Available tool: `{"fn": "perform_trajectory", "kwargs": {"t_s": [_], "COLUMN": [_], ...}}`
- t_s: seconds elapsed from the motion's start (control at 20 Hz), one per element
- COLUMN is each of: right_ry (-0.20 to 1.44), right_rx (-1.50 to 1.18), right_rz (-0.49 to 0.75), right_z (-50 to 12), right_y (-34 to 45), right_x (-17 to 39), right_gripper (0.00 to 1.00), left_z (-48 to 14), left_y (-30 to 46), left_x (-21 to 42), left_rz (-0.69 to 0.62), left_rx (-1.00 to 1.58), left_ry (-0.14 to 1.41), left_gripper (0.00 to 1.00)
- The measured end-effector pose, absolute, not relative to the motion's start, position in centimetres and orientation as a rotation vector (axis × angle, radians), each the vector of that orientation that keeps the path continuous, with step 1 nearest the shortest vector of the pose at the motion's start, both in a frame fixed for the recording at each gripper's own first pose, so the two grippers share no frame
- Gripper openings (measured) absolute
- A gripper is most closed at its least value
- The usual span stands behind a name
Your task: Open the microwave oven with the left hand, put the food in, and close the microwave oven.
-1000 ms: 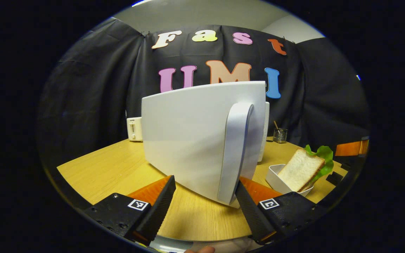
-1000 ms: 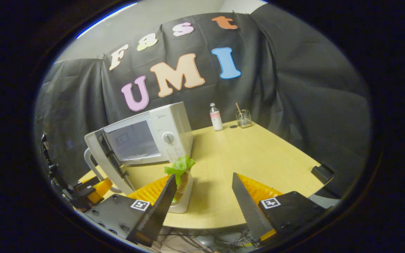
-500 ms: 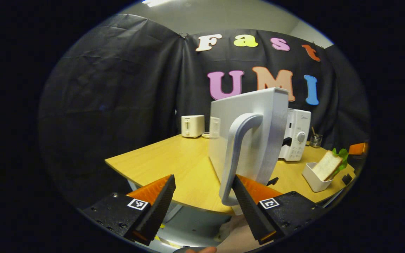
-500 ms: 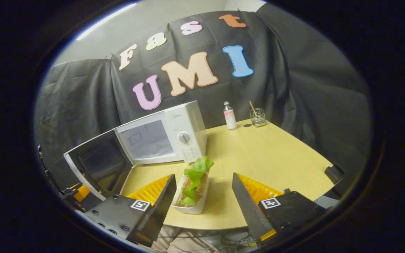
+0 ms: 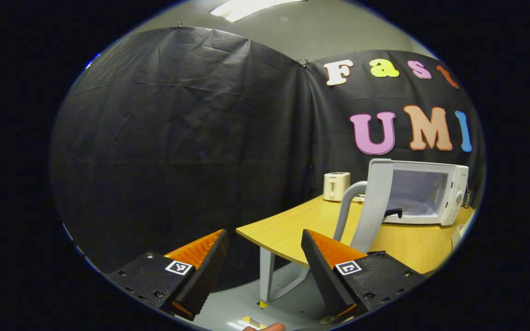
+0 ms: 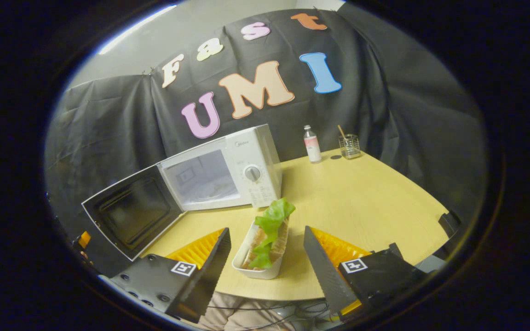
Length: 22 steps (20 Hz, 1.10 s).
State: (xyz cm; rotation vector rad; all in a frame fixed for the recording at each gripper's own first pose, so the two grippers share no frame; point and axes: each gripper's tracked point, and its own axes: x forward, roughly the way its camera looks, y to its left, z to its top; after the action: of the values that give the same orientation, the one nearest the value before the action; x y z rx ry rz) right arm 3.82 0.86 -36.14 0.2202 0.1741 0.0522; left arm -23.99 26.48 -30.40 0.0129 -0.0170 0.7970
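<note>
Left gripper view: the left tool (image 5: 262, 248) stood with its two fingers spread apart and nothing between them, held off the near corner of the tabletop (image 5: 288, 232), with the floor below it. Ahead and to its right the microwave oven (image 5: 430, 193) sat on the tabletop with its door (image 5: 375, 204) swung wide open, seen edge-on; the door's curved handle (image 5: 345, 209) faced the tool and lay just beyond its right finger, apart from it. The oven's lit cavity (image 5: 414, 195) was exposed. A small white toaster (image 5: 337, 186) stood farther back, left of the door. Right gripper view: to the tool's far left the open door (image 6: 129, 218) showed its dark inner face, hinged to the oven body (image 6: 228, 172), whose dial (image 6: 252, 173) faced forward. The right tool (image 6: 265, 255) also had its fingers spread wide, and between them, untouched by either, a white dish (image 6: 258, 266) rested near the tabletop's front edge, carrying a sandwich (image 6: 269, 239) with green lettuce (image 6: 274, 214). The dish lay in front of the oven, outside it. Beyond the tool and to its right stood a small bottle (image 6: 311, 145) and a glass cup (image 6: 349, 146) near the far edge of the tabletop (image 6: 375, 197).
</note>
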Motion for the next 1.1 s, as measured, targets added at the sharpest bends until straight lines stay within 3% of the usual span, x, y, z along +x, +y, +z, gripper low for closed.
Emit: {"fn": "perform_trajectory", "kwargs": {"t_s": [0.4,0.45,0.6,0.9,0.95,1.0,1.05,1.1], "right_ry": [0.381,0.411,0.538,0.766,0.783,0.8,0.822,0.839], "right_rx": [0.333,0.359,0.42,0.428,0.424,0.429,0.439,0.45], "right_rz": [0.129,0.147,0.241,0.187,0.166,0.163,0.165,0.162], "right_z": [-36.6,-36.2,-35.7,-37.2,-37.5,-37.7,-38.1,-38.5], "right_y": [0.9,1.0,2.2,1.1,0.7,0.8,1.0,1.0], "right_x": [3.8,3.9,3.8,5.2,5.5,5.7,5.8,6.0], "right_gripper": [0.98,0.92,0.9,0.89,0.97,0.97,0.9,0.9], "left_z": [-25.3,-24.9,-25.0,-25.8,-25.8,-25.8,-25.6,-25.9], "left_y": [30.3,31.0,32.2,32.8,33.0,33.1,33.2,33.3], "left_x": [-23.5,-22.9,-21.0,-17.7,-17.4,-16.9,-16.6,-16.1], "left_rz": [0.851,0.855,0.84,0.791,0.787,0.784,0.782,0.782], "left_rx": [0.012,0.011,0.001,-0.016,-0.016,-0.016,-0.014,-0.009], "left_ry": [-0.086,-0.095,-0.097,-0.097,-0.097,-0.097,-0.096,-0.092], "left_gripper": [0.96,0.96,0.96,0.96,0.96,0.96,0.96,0.96]}}
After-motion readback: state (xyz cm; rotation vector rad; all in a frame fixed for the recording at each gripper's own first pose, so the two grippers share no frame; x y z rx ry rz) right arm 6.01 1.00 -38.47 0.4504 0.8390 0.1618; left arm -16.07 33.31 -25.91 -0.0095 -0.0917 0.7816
